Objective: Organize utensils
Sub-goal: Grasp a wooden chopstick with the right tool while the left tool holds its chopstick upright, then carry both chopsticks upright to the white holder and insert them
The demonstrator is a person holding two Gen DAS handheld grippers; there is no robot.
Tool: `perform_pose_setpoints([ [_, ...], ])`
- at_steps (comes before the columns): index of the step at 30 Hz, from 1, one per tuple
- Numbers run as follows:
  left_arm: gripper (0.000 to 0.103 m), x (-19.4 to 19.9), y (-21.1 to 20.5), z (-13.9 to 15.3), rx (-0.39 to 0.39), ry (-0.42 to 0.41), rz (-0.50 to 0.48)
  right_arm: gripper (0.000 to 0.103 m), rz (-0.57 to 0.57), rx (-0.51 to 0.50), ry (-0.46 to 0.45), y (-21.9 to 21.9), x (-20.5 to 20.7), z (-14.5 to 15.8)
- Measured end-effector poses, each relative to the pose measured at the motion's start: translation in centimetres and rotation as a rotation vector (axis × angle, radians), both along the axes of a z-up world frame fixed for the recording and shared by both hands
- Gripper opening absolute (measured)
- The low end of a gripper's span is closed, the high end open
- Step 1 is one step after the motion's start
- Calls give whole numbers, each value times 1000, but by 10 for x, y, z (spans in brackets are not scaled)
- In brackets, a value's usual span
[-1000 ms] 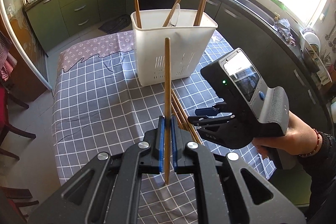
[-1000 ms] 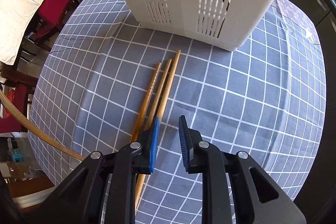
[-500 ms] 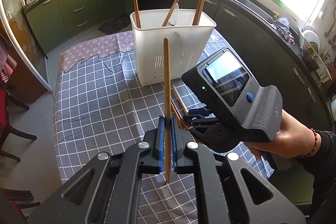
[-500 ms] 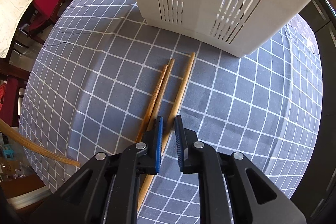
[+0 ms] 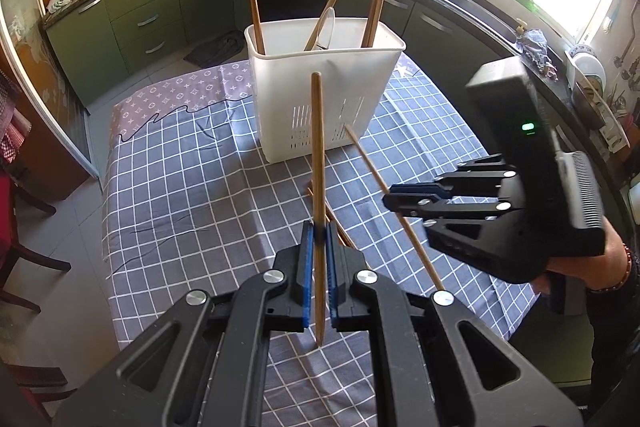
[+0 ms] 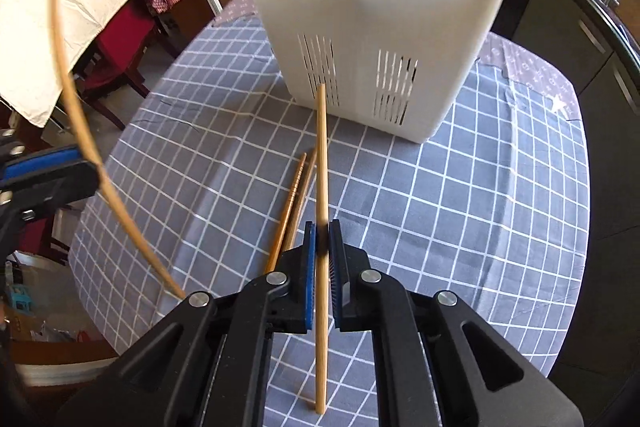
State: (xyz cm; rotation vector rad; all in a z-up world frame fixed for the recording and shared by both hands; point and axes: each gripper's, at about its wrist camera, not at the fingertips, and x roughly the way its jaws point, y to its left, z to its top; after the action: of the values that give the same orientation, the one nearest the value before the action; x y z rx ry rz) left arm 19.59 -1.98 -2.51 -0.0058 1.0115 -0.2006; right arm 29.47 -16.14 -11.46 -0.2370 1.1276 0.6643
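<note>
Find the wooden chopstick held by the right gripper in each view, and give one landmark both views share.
Left wrist view: the wooden chopstick runs diagonally right of centre, from near the white plastic utensil basket down through the right gripper.
Right wrist view: it stands nearly vertical at centre, clamped between the blue pads.
Shared landmark: the slotted white basket on the grey checked tablecloth.
</note>
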Motion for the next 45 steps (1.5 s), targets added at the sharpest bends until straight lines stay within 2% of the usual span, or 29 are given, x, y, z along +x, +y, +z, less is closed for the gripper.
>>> perform_pose_setpoints([
  [4,6,-4,-3,6,17,-21,-8,7,6,89,-70,-24,-25,34],
  [10,6,-9,-5,13,26,-43,-16,7,20,146,-110,-53,-49,59],
  [20,6,-14,-9,20,34,-58,-26,7,35,168,-133,-58,-62,68],
  [35,6,-12,-10,30,31,-74,-34,7,30,212,-166,-61,-58,89],
  [40,6,-10,-12,53,32,-110,-41,7,24,246,-210,-64,-53,119],
  [45,6,-5,-14,97,34,-188,-45,7,-9,303,-260,-71,-34,166],
])
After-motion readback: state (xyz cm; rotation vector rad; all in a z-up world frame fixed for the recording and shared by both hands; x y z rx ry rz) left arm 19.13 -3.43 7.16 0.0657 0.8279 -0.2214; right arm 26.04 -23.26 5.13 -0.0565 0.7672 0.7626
